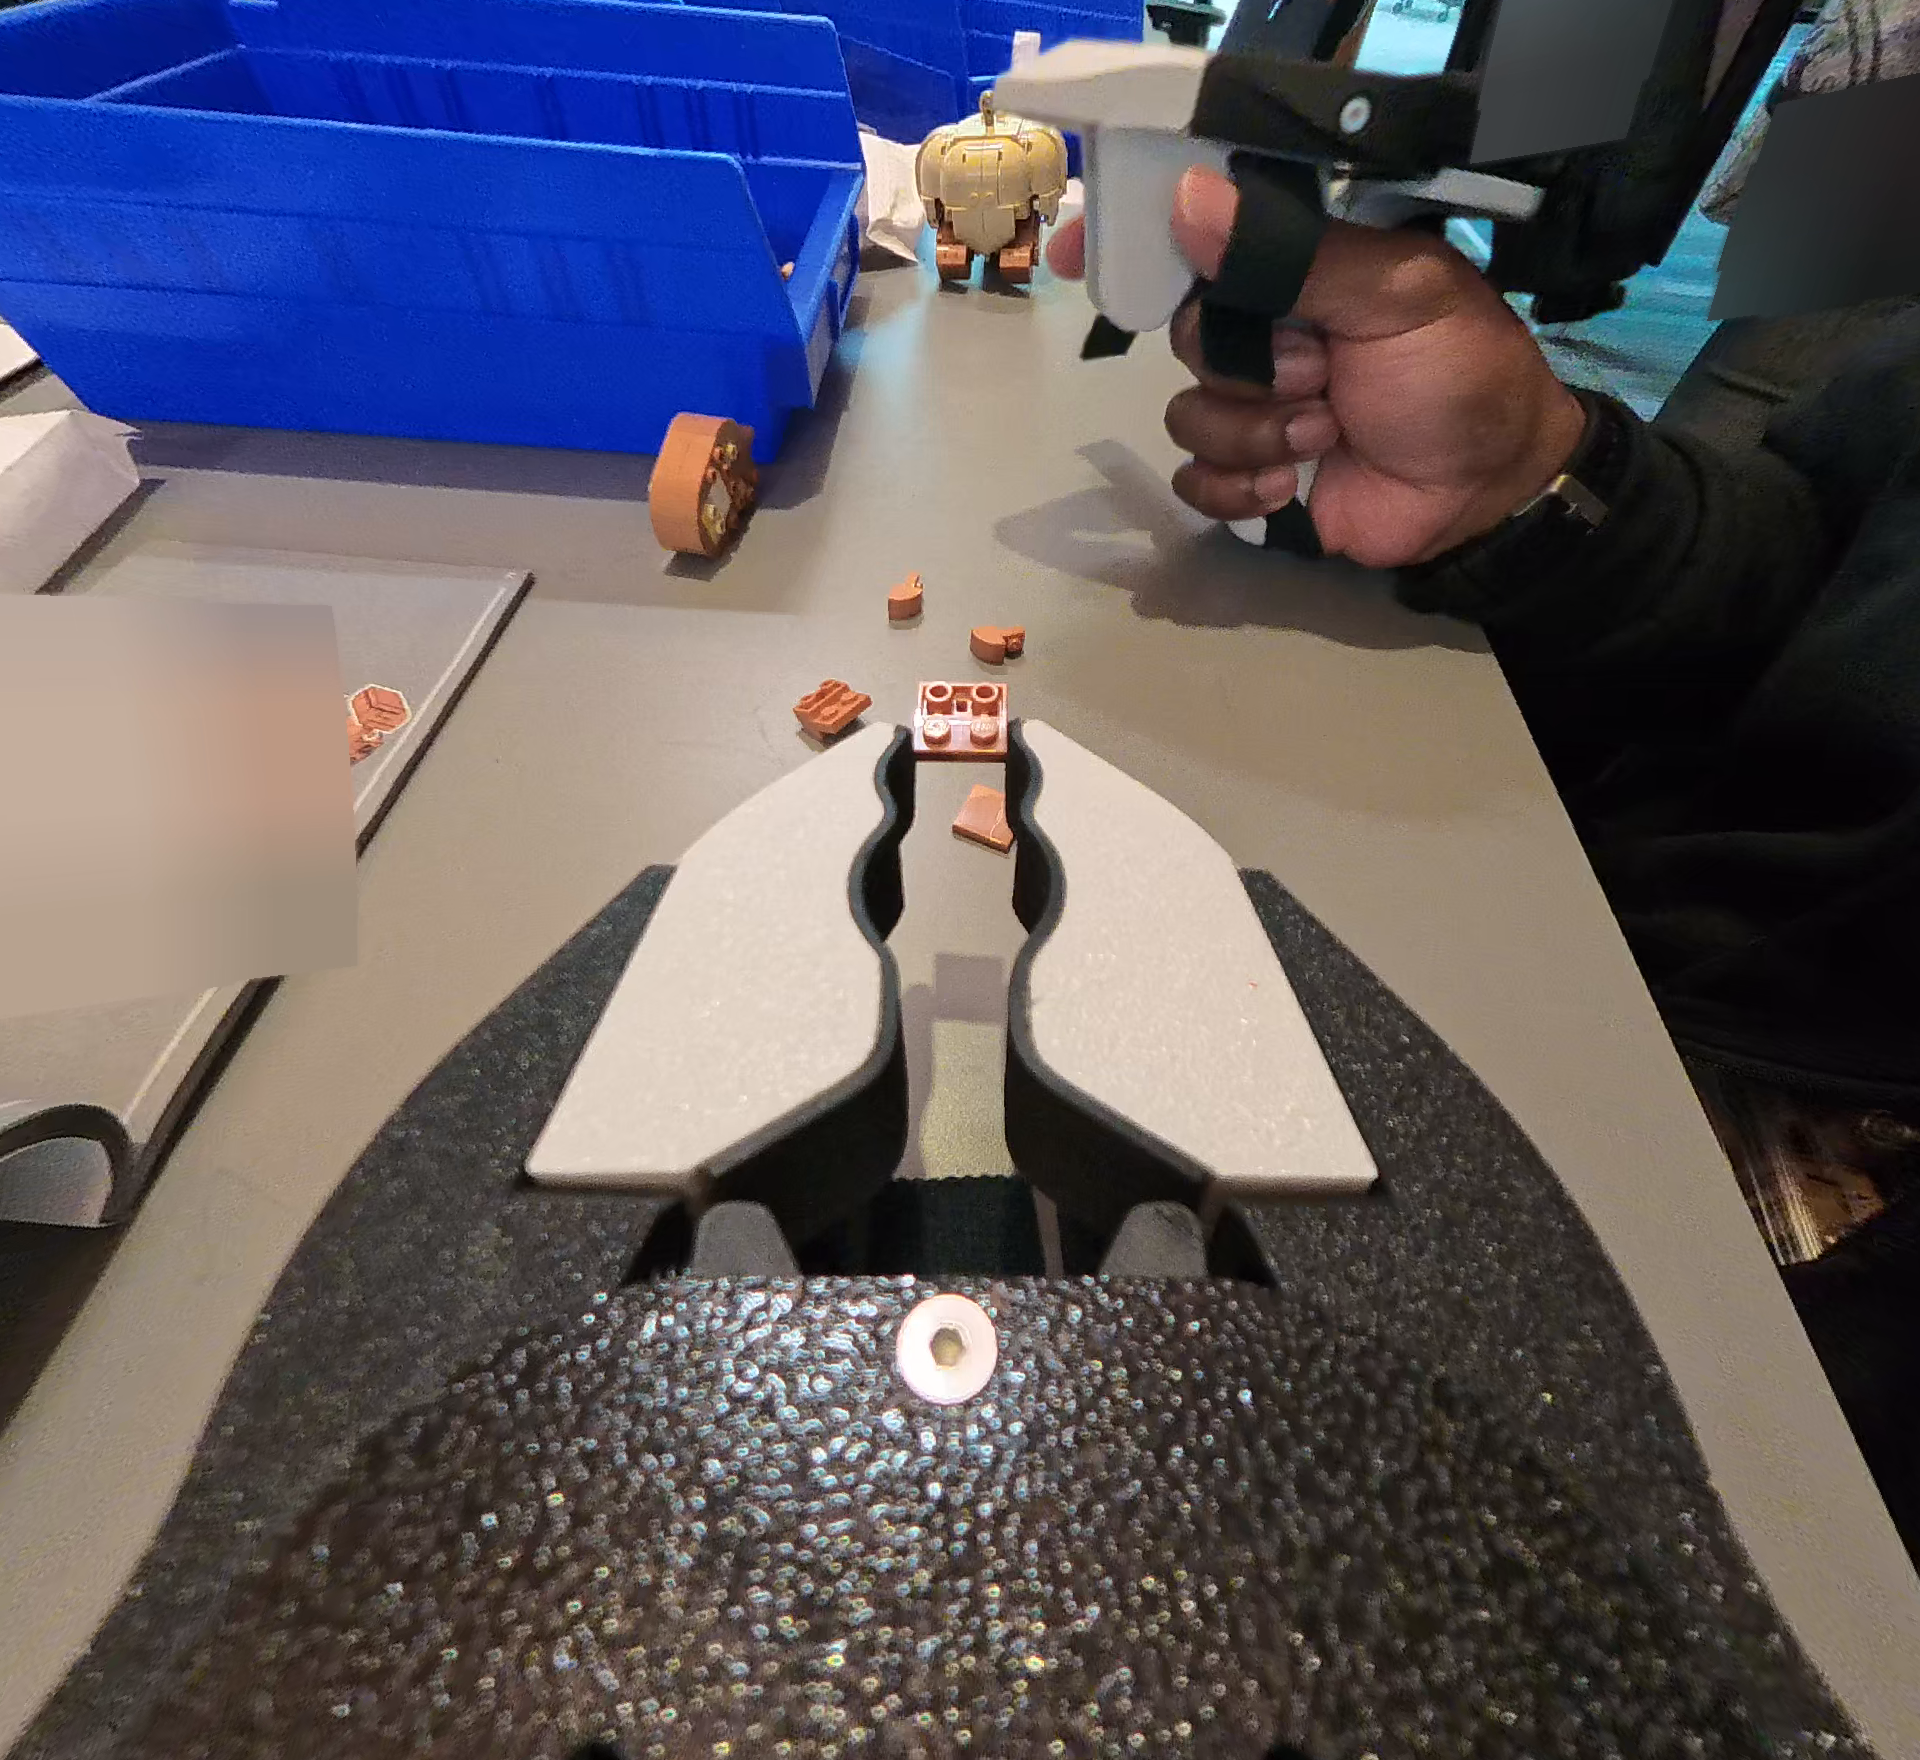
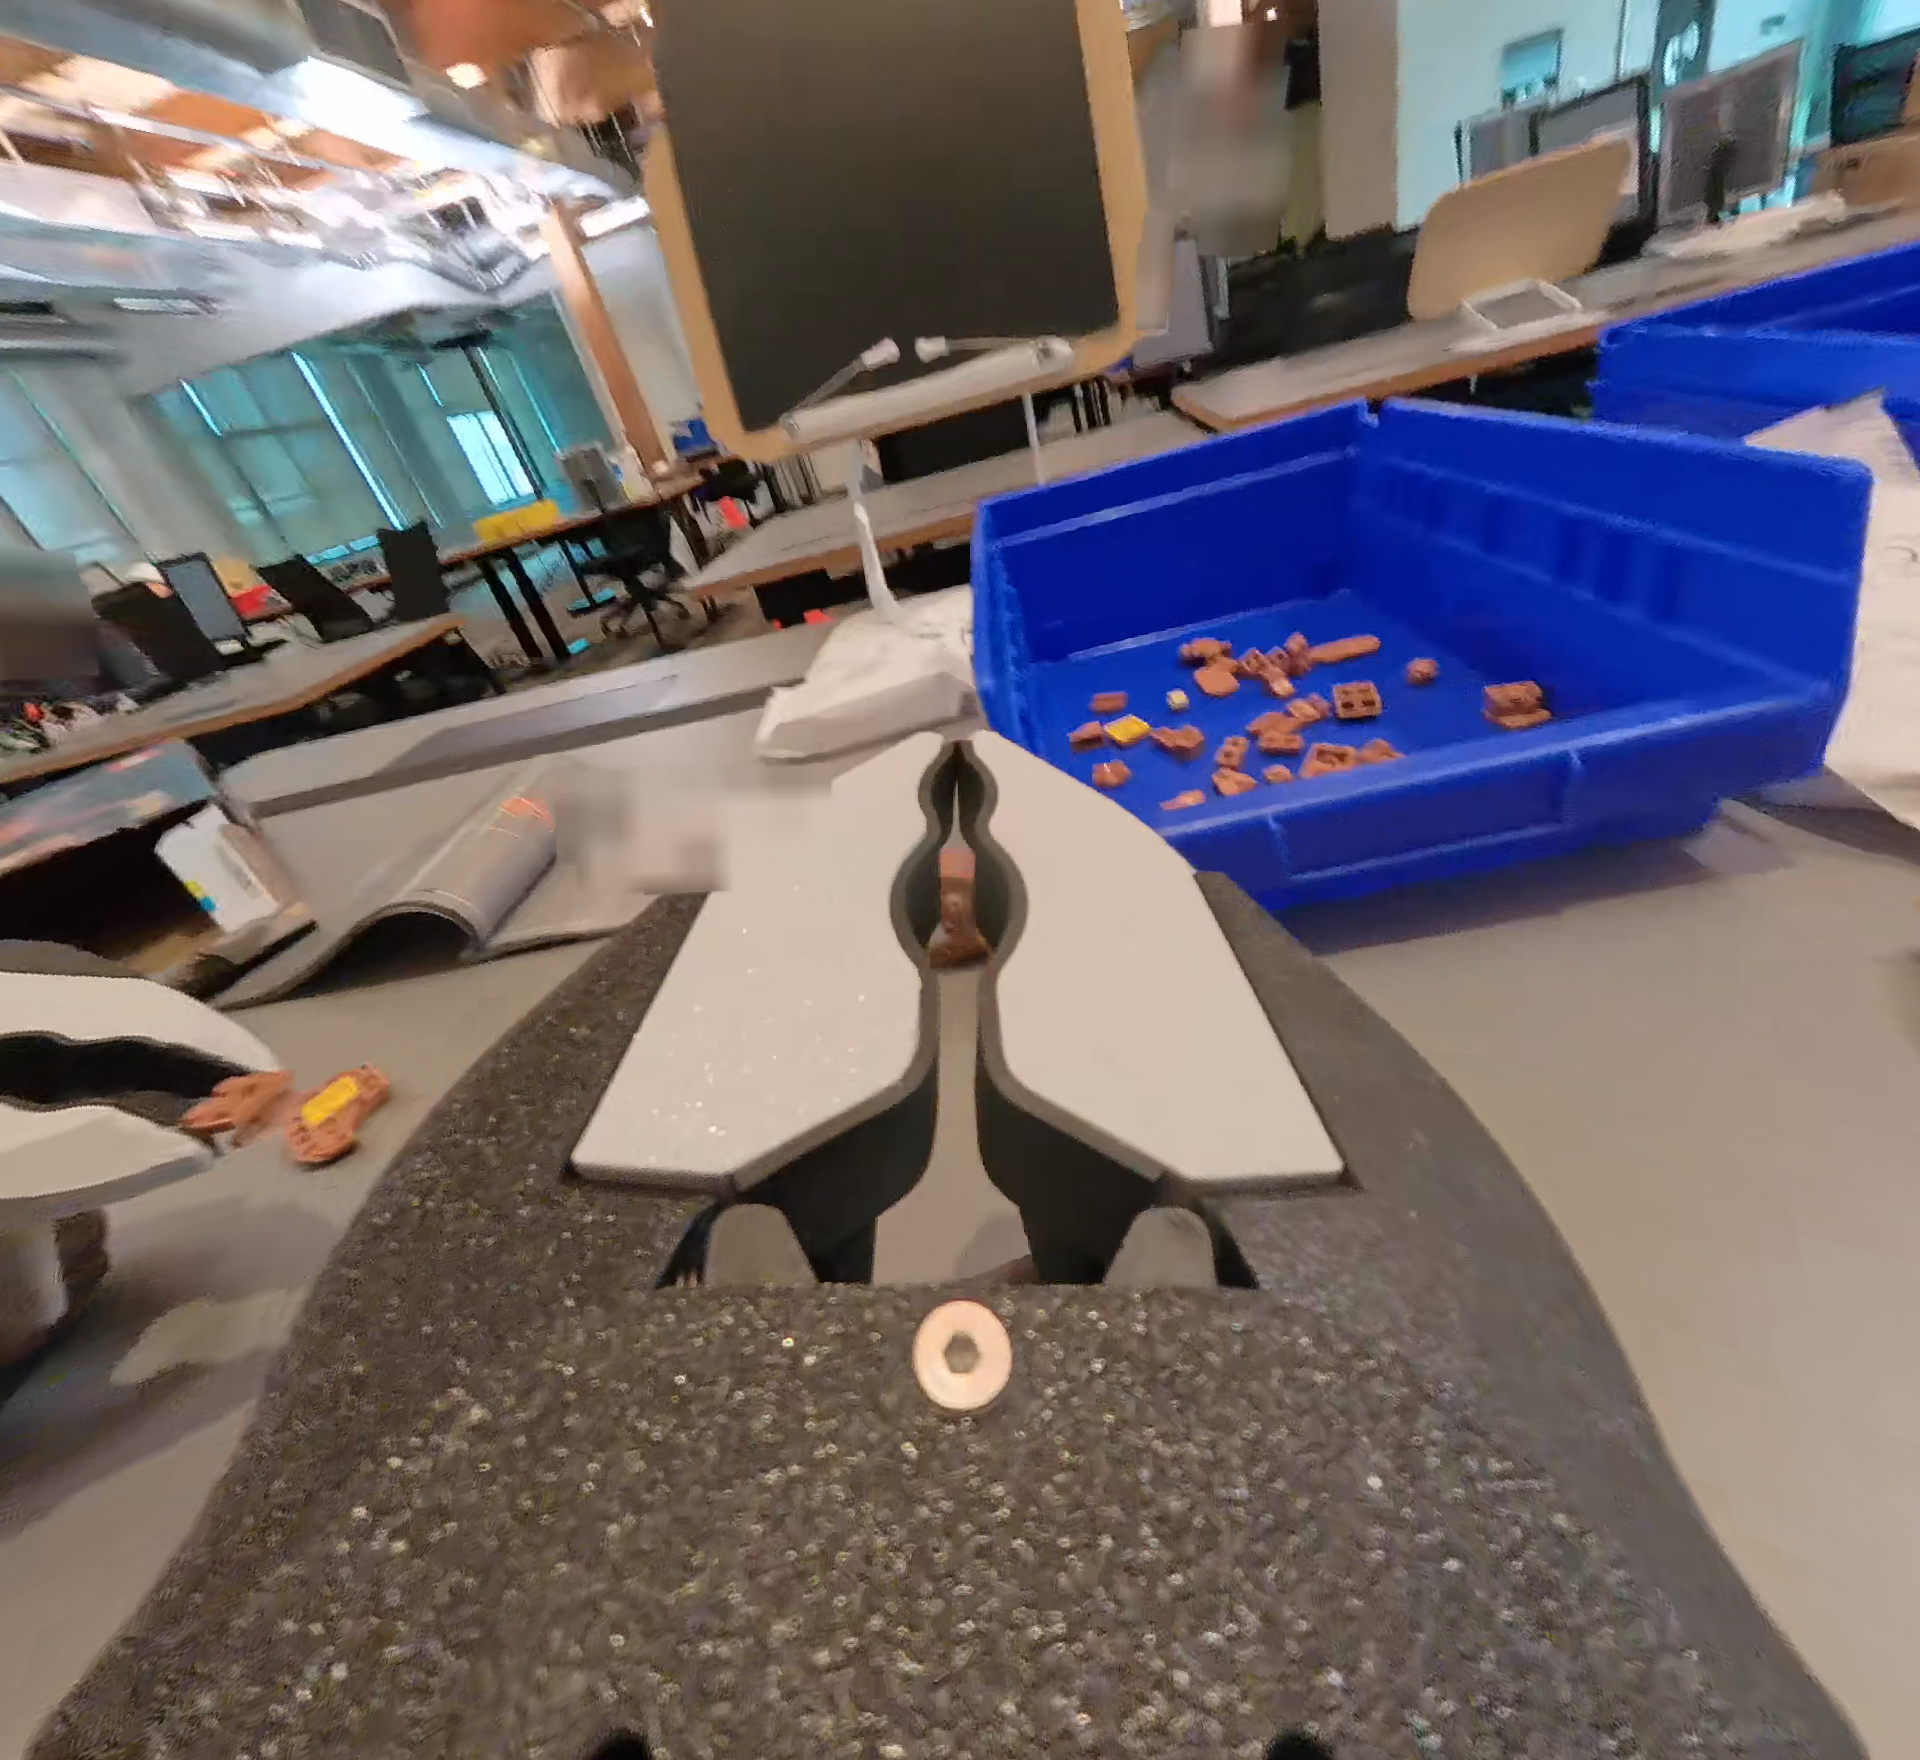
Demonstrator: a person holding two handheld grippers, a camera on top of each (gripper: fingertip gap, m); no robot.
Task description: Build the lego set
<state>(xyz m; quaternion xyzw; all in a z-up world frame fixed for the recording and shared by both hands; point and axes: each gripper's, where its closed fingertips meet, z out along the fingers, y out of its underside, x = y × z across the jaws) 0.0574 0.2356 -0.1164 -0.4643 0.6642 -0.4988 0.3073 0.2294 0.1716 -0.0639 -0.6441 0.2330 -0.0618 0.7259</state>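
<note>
- left gripper point(image 1: 961, 739) has its fingers pinching a small reddish-brown studded brick point(image 1: 960, 721) at the very tips, both pads pressed on its sides, held low over the grey table point(image 1: 1299, 775).
- under and between the fingers a flat brown tile point(image 1: 985, 817) lies on the table; just left of the tips sits a brown grooved piece point(image 1: 831, 708); a little farther off lie two small rounded brown pieces point(image 1: 905, 596) point(image 1: 997, 642).
- farther left, a round brown disc-shaped build point(image 1: 704, 484) leans by the near blue bin point(image 1: 416, 328); a tan and brown brick figure point(image 1: 989, 188) stands far off.
- right gripper point(image 2: 957, 754), held in a hand point(image 1: 1382, 401) well above the table, has its tips pressed together with nothing between them.
- to its right a blue bin point(image 2: 1455, 817) holds many loose brown pieces point(image 2: 1278, 723) and a yellow one point(image 2: 1125, 728).
- an open booklet point(image 2: 457, 879) lies to the left; its print is too blurred to read, and no brand marks are legible anywhere.
</note>
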